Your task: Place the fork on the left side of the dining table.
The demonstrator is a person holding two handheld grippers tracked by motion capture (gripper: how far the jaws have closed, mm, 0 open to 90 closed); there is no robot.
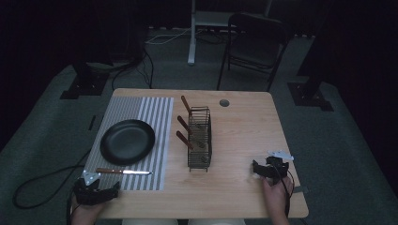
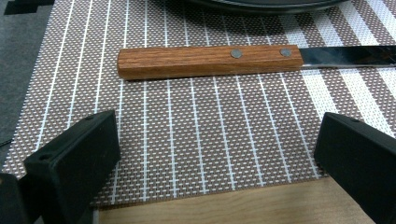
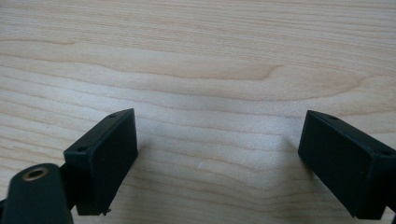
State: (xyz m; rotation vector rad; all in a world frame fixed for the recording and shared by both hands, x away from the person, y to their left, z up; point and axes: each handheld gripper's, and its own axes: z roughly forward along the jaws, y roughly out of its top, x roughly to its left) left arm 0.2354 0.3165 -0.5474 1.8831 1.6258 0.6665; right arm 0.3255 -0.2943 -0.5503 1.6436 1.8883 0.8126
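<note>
A knife with a wooden handle (image 1: 123, 171) (image 2: 208, 61) lies flat on the striped placemat (image 1: 155, 122) (image 2: 196, 135), its blade pointing right, just in front of the black plate (image 1: 127, 141) (image 2: 261, 3). My left gripper (image 1: 101, 192) (image 2: 217, 154) rests at the mat's near edge, open, the knife handle a short way beyond its jaws and nothing between them. My right gripper (image 1: 263, 168) (image 3: 219, 158) sits on bare wood near the table's front right, open and empty. A black wire caddy (image 1: 199, 138) holds three wooden-handled utensils (image 1: 185, 126) at mid-table.
The wooden table (image 1: 244, 136) (image 3: 201, 60) has a round cable hole (image 1: 224, 102) at the back. A dark chair (image 1: 253, 47) and a white stand (image 1: 192, 33) are behind it. A cable (image 1: 42, 183) loops on the floor at left.
</note>
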